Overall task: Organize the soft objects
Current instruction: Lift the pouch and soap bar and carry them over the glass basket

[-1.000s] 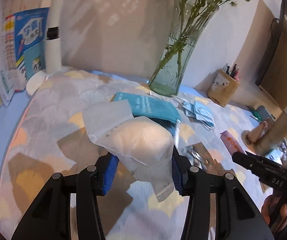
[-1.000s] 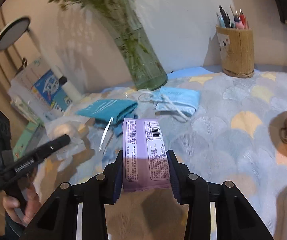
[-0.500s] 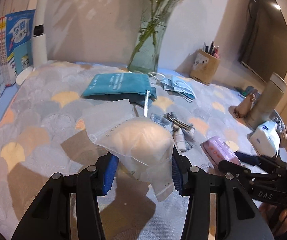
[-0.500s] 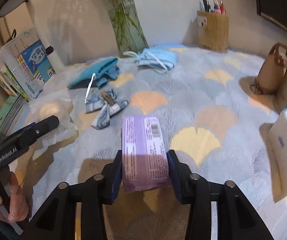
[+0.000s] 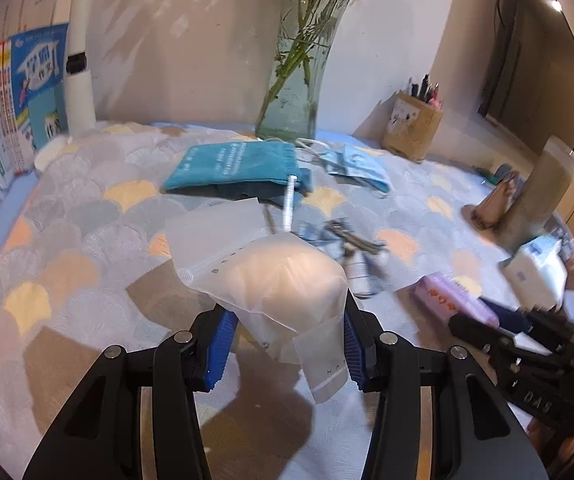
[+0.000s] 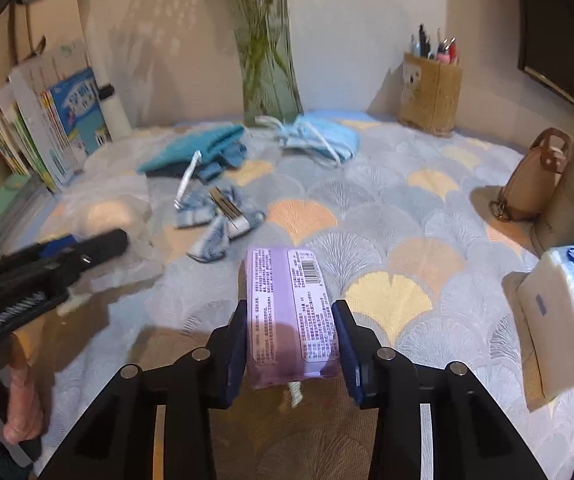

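My left gripper (image 5: 285, 344) is shut on a frosted zip bag of white cotton (image 5: 279, 280), held above the scallop-patterned tablecloth (image 5: 87, 248). My right gripper (image 6: 291, 340) is shut on a purple tissue pack (image 6: 287, 300), barcode side up, low over the cloth. That pack also shows at the right of the left wrist view (image 5: 451, 300). On the cloth lie a teal drawstring pouch (image 5: 235, 164), blue face masks (image 6: 319, 138) and a blue checked bow with a clip (image 6: 219, 216).
A glass vase with stems (image 5: 299, 80) and a pen holder (image 6: 431, 92) stand at the back. Books (image 6: 47, 132) stand at the left. A white tissue pack (image 6: 559, 320), a tan cylinder (image 5: 543, 196) and a small brown bag (image 6: 535, 184) are at the right.
Both grippers have drawn back from the vase toward the near side of the table, each still holding its pack. The white tissue pack at the right has come into view.
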